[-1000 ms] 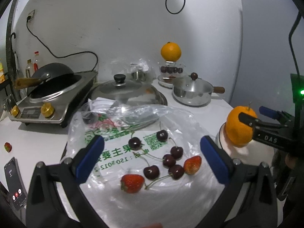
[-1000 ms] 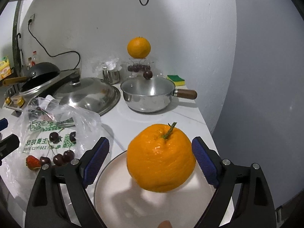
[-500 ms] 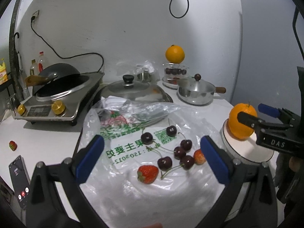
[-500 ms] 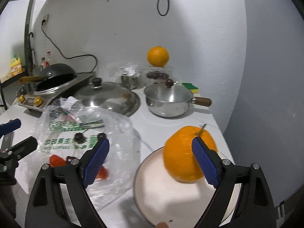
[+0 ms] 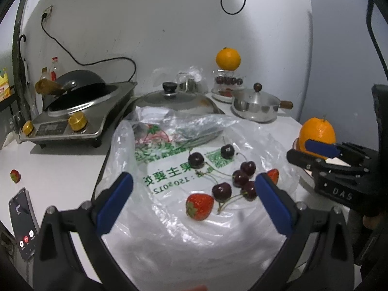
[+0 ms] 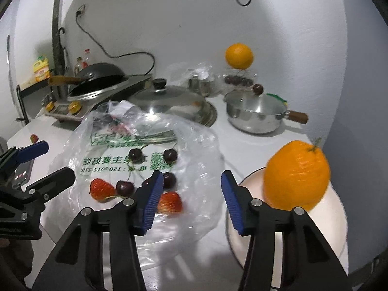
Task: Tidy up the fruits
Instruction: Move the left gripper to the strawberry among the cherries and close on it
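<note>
The white counter point(image 6: 242, 145) ends at its right edge just past the plate point(image 6: 334, 208), and bare counter shows between the plate and the clear plastic bag point(image 5: 242, 135). The orange point(image 6: 295, 172) sits on that plate, free of both grippers. On the bag lie dark cherries point(image 5: 222, 191) and two strawberries point(image 5: 199, 206); another strawberry point(image 5: 15, 175) lies alone near the counter's left edge, beyond a phone point(image 5: 23, 223). Behind the bag stand a lidded wok pan point(image 5: 174, 99), a saucepan point(image 6: 254, 114) and an induction cooker point(image 5: 72, 121). The left gripper point(image 5: 192, 191) tilts down over the bag, jaws wide, nothing between them. The right gripper point(image 6: 191, 184), also tilted down, has its jaws just narrowed and empty, over the bag's right edge beside the plate
</note>
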Demonstrator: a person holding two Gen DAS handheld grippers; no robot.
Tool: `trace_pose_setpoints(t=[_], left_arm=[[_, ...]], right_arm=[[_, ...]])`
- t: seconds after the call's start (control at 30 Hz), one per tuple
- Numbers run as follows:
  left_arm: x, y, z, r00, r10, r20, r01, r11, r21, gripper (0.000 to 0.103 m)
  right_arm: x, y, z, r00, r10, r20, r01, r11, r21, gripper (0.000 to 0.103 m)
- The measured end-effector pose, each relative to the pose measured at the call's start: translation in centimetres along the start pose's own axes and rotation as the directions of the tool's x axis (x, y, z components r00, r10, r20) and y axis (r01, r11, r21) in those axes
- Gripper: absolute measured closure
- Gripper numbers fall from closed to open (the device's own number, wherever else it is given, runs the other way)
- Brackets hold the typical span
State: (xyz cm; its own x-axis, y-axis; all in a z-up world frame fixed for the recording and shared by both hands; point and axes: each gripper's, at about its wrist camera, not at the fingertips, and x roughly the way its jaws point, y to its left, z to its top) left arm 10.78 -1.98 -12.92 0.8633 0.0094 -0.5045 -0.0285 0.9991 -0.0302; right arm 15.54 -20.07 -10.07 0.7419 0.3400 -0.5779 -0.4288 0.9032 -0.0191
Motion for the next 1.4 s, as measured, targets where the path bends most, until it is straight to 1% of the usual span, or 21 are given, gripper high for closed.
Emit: trace_pose_setpoints(t=[0.03, 0.17, 0.3, 0.4, 0.5, 0.57, 0.63, 1.1, 1.13, 1.17, 1.27, 1.4], left_arm=[[0.2, 0.0, -0.1, 1.0, 0.0, -0.002, 0.0, 1.0, 0.003, 0.002], [1.0, 0.0, -0.5, 1.0, -0.006, -0.018, 0.006, 1.0, 0.01, 0.002], [1.9, 0.0, -0.8, 0.999, -0.012, -0.039, 0.013, 1.0, 0.014, 0.008], [2.6, 0.1, -1.1, 0.998, -0.017, -0.054, 0.018, 1.0, 0.012, 0.01], [3.3, 0.1, -1.4, 0.996, -0.039, -0.075, 0.04, 0.999, 0.014, 0.018], [4.0, 0.0, -1.6, 0.994, -0.047, -0.097, 0.049, 0.999, 0.019, 0.027], [4.5, 0.0, -1.7, 0.992, -0.054, -0.113, 0.057, 0.998, 0.02, 0.031], [6.3, 0.4, -2.3, 0.982, -0.071, -0.173, 0.072, 0.997, 0.0, 0.034], [6.4, 0.5, -2.4, 0.982, -0.074, -0.177, 0.074, 0.997, -0.004, 0.036], [6.5, 0.7, -2.4, 0.98, -0.077, -0.182, 0.076, 0.997, -0.011, 0.043], [6.8, 1.0, -2.6, 0.979, -0.075, -0.191, 0.073, 0.997, -0.017, 0.048], [6.9, 1.1, -2.7, 0.976, -0.092, -0.197, 0.09, 0.996, -0.022, 0.054]], right_arm=[[0.2, 0.1, -0.1, 1.0, 0.005, -0.004, -0.005, 1.0, -0.002, 0.055], [1.1, 0.5, -0.5, 1.0, 0.022, -0.022, -0.022, 1.0, -0.001, 0.056], [2.0, 0.3, -0.9, 0.999, 0.034, -0.038, -0.033, 0.999, 0.015, 0.065], [2.3, 0.2, -1.2, 0.998, 0.04, -0.041, -0.039, 0.999, 0.023, 0.065], [2.6, 0.1, -1.4, 0.998, 0.045, -0.047, -0.043, 0.999, 0.032, 0.065], [2.9, 0.0, -1.7, 0.997, 0.051, -0.055, -0.049, 0.998, 0.041, 0.065], [3.2, 0.0, -1.9, 0.996, 0.058, -0.065, -0.055, 0.997, 0.048, 0.065], [3.9, 0.5, -1.9, 0.991, 0.082, -0.106, -0.079, 0.996, 0.032, 0.065], [4.0, 0.5, -1.9, 0.99, 0.084, -0.111, -0.08, 0.996, 0.034, 0.065], [4.1, 0.4, -2.0, 0.99, 0.085, -0.116, -0.081, 0.996, 0.04, 0.065], [4.3, 0.4, -2.1, 0.988, 0.092, -0.128, -0.085, 0.995, 0.056, 0.065], [4.3, 0.3, -2.2, 0.987, 0.093, -0.133, -0.085, 0.994, 0.067, 0.065]])
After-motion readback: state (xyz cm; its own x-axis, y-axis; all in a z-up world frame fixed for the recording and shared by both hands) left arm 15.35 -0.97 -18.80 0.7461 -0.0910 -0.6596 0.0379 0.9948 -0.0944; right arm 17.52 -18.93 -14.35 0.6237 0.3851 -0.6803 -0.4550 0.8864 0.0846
